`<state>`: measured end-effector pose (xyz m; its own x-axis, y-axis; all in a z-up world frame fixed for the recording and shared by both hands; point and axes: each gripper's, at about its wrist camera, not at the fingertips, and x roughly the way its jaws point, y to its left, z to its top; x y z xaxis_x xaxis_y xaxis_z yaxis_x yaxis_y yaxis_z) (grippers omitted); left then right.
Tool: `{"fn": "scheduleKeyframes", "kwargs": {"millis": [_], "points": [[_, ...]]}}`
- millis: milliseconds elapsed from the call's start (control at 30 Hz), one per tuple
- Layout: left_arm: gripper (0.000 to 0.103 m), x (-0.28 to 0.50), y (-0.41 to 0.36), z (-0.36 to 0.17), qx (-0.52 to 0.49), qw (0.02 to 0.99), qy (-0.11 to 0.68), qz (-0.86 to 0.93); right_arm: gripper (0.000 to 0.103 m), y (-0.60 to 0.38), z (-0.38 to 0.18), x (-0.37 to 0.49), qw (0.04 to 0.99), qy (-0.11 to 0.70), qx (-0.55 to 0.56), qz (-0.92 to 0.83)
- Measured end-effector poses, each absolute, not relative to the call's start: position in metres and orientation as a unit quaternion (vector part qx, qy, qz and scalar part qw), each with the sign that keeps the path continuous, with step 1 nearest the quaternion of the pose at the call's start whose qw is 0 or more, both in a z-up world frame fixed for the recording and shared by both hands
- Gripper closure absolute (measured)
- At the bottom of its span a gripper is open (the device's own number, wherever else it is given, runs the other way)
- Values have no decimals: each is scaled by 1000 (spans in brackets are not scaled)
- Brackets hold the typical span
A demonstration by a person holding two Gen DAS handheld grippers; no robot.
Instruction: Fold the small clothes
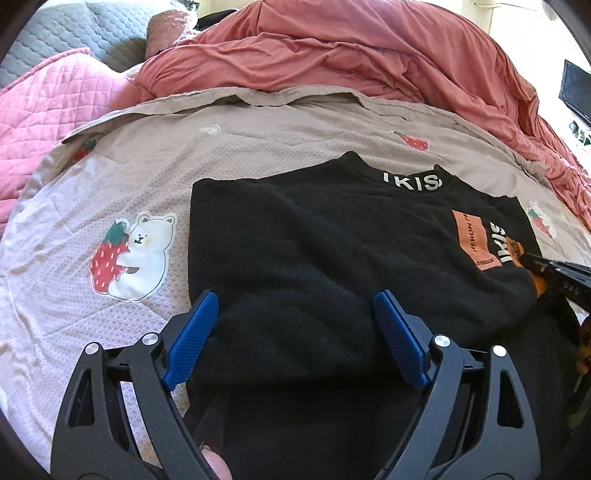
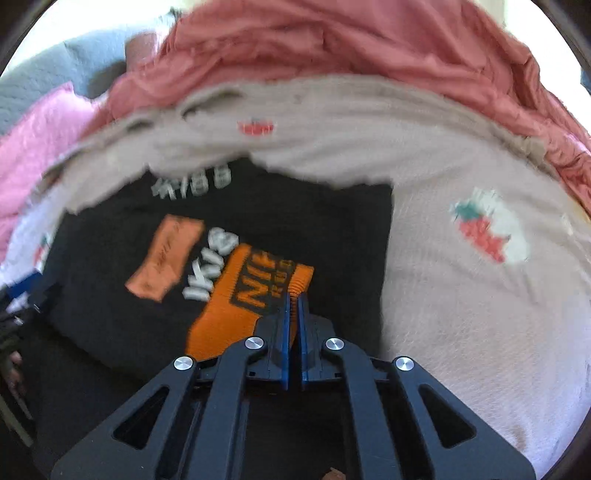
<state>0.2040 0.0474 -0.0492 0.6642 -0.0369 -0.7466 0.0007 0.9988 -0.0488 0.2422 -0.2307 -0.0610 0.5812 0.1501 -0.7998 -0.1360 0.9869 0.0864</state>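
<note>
A black sweatshirt [image 1: 314, 240] with white lettering on its collar and an orange patch lies flat on the bed. My left gripper [image 1: 294, 297] hovers open over its lower left part, with the blue pads [image 1: 195, 332] wide apart and gripping nothing. In the right wrist view the same sweatshirt [image 2: 295, 221] is blurred. There my right gripper [image 2: 293, 297] is shut on the sleeve's orange ribbed cuff [image 2: 240, 295], which carries black lettering and lies over the chest print. In the left wrist view the right gripper [image 1: 526, 258] comes in from the right edge with the cuff.
The sheet [image 1: 258, 140] under the sweatshirt is beige with a strawberry and bear print [image 1: 129, 254]. A salmon duvet [image 1: 351, 55] is heaped behind it. A pink quilted blanket [image 1: 48, 110] lies at the left and a grey quilted cushion [image 1: 74, 33] at the far left. A dark screen [image 1: 576, 92] is at the right.
</note>
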Motion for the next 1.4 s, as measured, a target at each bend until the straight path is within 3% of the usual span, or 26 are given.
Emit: {"fn": "scheduleKeyframes", "kwargs": {"millis": [200,333,533,600,667,1000,1100,1200,1333,1400], "points": [[23,184,51,-24,-33,928,372,-7,78,-237,-28,217,915,391,33,93],[23,173,37,-12,-18,933,358,-30,72,-219,-26,206,908,395,22,136],[23,180,21,-35,15,916,400,-29,68,-191,-36,204,896,411,-7,171],[23,182,19,-44,22,909,415,-29,60,-188,-48,208,884,437,-15,164],[21,184,20,-49,23,904,425,-30,59,-190,-58,212,878,451,-5,161],[17,175,29,-39,-5,909,416,-34,52,-197,-50,209,876,453,28,162],[10,167,37,-31,-11,913,408,-24,43,-196,-47,204,877,452,27,165],[10,159,45,-26,-10,918,397,-8,39,-195,-45,200,878,450,26,163],[10,152,55,-20,-22,921,388,-5,19,-197,-41,197,881,446,29,155],[10,149,57,-18,-24,924,382,-5,17,-199,-39,195,883,443,30,152]]}}
